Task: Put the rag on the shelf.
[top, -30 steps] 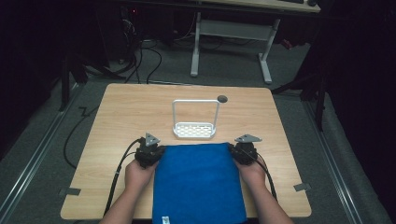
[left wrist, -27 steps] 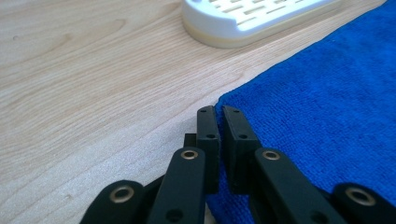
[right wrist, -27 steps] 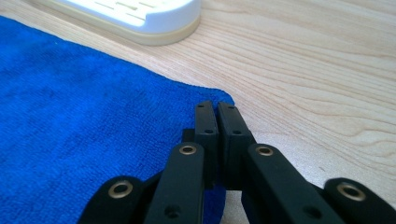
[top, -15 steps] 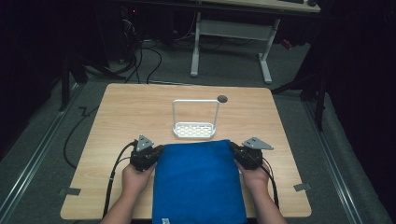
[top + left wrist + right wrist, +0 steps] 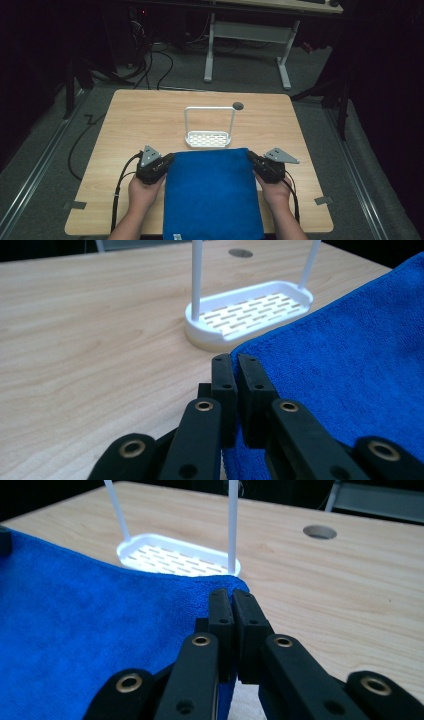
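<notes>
Both tongs are clamped on the far corners of the blue towel (image 5: 212, 192): the left gripper (image 5: 161, 166) at its ten o'clock corner, the right gripper (image 5: 256, 164) at two o'clock. The towel lies at the table's (image 5: 135, 120) six o'clock edge, the white rack (image 5: 208, 138) just beyond. This looks like the lift; next, I judge, both hands must carry the edge evenly.

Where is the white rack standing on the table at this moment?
In the high view the white rack stands mid-table, just beyond the far edge of the blue towel, with the round hole in the table behind it to the right.
</notes>
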`<state>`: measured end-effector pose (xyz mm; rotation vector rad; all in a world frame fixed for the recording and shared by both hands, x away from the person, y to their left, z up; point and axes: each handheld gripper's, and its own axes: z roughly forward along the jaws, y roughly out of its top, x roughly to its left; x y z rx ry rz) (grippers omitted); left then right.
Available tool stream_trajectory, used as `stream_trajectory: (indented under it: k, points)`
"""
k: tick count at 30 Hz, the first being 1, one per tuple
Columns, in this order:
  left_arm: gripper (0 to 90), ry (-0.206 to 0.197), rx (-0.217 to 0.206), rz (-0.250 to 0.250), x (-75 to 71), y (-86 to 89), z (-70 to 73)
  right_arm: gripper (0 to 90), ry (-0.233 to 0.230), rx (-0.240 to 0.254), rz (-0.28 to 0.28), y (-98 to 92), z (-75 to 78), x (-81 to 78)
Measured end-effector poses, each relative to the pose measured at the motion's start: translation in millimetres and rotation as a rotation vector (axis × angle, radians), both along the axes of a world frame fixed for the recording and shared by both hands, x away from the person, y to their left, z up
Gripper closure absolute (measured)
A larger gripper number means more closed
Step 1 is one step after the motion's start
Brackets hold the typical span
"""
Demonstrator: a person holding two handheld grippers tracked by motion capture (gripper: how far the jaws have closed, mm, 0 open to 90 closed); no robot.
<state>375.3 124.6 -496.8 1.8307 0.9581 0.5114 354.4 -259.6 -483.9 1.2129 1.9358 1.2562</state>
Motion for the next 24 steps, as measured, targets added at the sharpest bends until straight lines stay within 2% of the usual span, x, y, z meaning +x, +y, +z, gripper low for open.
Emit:
stream_trajectory:
  k: [3,7,9,18,24]
  points:
    - [87.0,-0.014,-0.017,0.006,-3.0,0.9,6.2,87.9,-0.024,0.004,0.002,1.2,5.9,-3.7]
    - [86.9,-0.048,-0.018,0.013,-7.6,1.5,13.8,87.9,-0.052,0.018,0.008,3.2,13.5,-8.9]
    - [86.9,-0.061,-0.044,0.014,-10.1,2.5,17.5,87.9,-0.074,0.014,0.011,4.3,17.1,-11.5]
    - [87.0,-0.136,-0.093,0.02,-21.0,6.3,41.2,88.0,-0.149,0.033,0.016,7.8,35.7,-23.3]
    - [87.1,-0.169,-0.103,0.025,-24.3,6.7,55.9,88.0,-0.194,0.044,0.007,7.5,48.9,-28.5]
